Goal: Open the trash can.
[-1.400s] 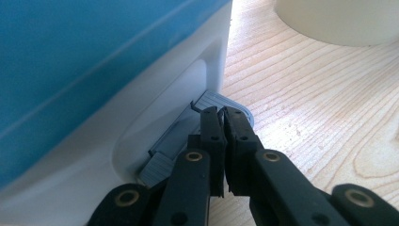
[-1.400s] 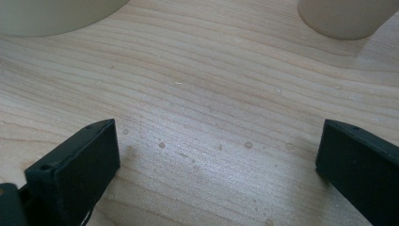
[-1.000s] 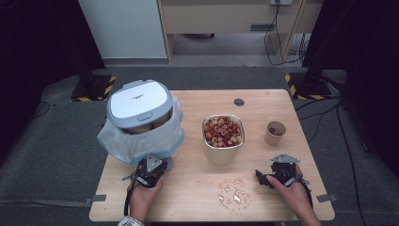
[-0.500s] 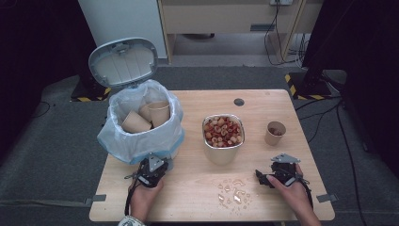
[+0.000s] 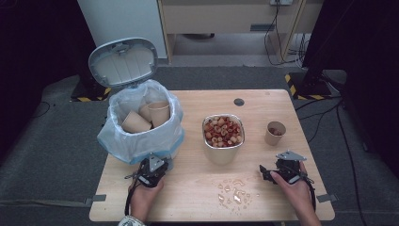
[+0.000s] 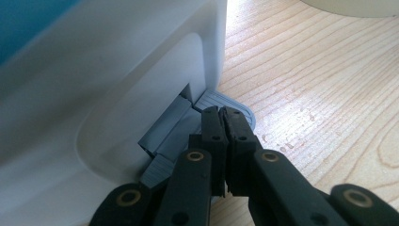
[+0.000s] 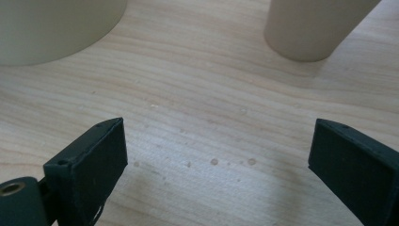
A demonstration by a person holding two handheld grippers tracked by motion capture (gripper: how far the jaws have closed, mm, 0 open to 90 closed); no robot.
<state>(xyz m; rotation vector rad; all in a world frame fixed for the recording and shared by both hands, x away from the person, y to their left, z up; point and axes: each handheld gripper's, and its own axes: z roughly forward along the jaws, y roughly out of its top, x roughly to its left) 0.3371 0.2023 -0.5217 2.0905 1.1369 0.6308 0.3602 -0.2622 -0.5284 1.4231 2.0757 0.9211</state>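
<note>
1. High view: I'm holding the bin's (image 5: pixel 141 136) lid (image 5: pixel 123 61) up, left gripper (image 5: pixel 151 170) at its foot; peel scraps (image 5: pixel 234 192) lie on the table (image 5: pixel 197 197) near the right gripper (image 5: pixel 277 170). Next, I judge, is picking those up.
2. Left gripper view: jaws clenched together, empty, pressing the grey pedal (image 6: pixel 221 106) down.
3. Right gripper view: jaws have just been closing a little, apart now with nothing between them, low and level over the wood.

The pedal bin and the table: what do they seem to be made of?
The pedal bin looks like smooth white plastic with a matte sheen and moulded curves; its grey ribbed pedal seems plastic too, and a thin translucent bag lines it. The table looks like pale wood or wood veneer, with a visible grain; which one I cannot tell.
</note>
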